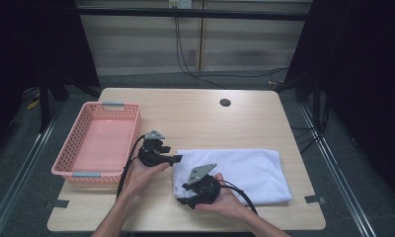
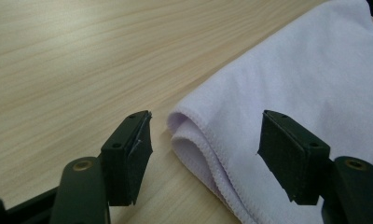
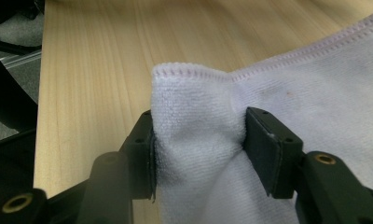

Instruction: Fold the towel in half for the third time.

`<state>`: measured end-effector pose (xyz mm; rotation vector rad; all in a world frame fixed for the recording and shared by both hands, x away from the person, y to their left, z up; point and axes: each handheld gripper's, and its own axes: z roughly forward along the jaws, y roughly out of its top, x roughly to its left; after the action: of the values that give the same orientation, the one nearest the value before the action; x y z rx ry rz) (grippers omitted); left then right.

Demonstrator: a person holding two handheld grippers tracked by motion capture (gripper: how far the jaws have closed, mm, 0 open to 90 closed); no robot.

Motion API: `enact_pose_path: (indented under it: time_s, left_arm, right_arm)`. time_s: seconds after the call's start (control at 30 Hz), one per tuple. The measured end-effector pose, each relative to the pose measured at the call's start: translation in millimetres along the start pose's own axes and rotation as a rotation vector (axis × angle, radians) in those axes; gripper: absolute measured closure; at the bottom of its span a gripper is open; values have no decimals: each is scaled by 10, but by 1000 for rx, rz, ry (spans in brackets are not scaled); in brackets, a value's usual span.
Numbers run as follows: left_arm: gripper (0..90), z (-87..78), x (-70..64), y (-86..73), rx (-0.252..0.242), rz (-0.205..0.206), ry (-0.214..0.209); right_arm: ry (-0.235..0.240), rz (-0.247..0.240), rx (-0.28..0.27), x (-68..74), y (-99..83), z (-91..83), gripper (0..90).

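1. High view: a folded white towel (image 1: 245,170) lies flat on the right half of the light wooden surface (image 1: 195,113), its long side running left to right.
2. A pink plastic basket (image 1: 82,131) stands at the left edge of the surface, well apart from the towel, with nothing visible inside it.
3. The left tongs (image 1: 176,158) are held in the person's left hand (image 1: 143,173) between the basket and the towel, with their tips at the towel's upper left corner.
4. Left gripper view: the left tongs (image 2: 203,149) are spread wide, and the rounded, stitched corner of the towel (image 2: 287,79) lies in the gap between the two black jaws without touching either.
5. The right tongs (image 1: 184,201) are held in the right hand (image 1: 225,200) at the towel's near left corner, close to the front edge of the surface.
6. Right gripper view: the right tongs (image 3: 198,149) are pinching a raised fold of the towel (image 3: 315,88), and the cloth bunches up between both jaws with its hemmed edge standing above them.
7. A small dark round hole (image 1: 225,102) sits in the surface near its far edge.
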<state>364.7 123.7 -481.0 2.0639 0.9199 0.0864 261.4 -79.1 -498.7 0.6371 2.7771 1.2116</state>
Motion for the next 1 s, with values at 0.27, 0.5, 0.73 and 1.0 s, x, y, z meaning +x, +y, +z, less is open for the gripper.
enact_pose_path:
  time_s: [0.27,0.5,0.73,1.0]
  left_arm:
    - [343,-29,1,-13,-9,-12,-5]
    - [343,-16,46,-28,-3,-23,18]
    - [332,75,99,-31,12,-21,30]
    - [328,234,1,-24,56,20,6]
  right_arm:
    - [-58,-83,-18,72,-48,7,514]
    - [-99,-77,-25,63,-49,0,659]
    - [-84,3,-38,6,-54,-31,777]
    - [-47,48,-36,-27,-53,-60,790]
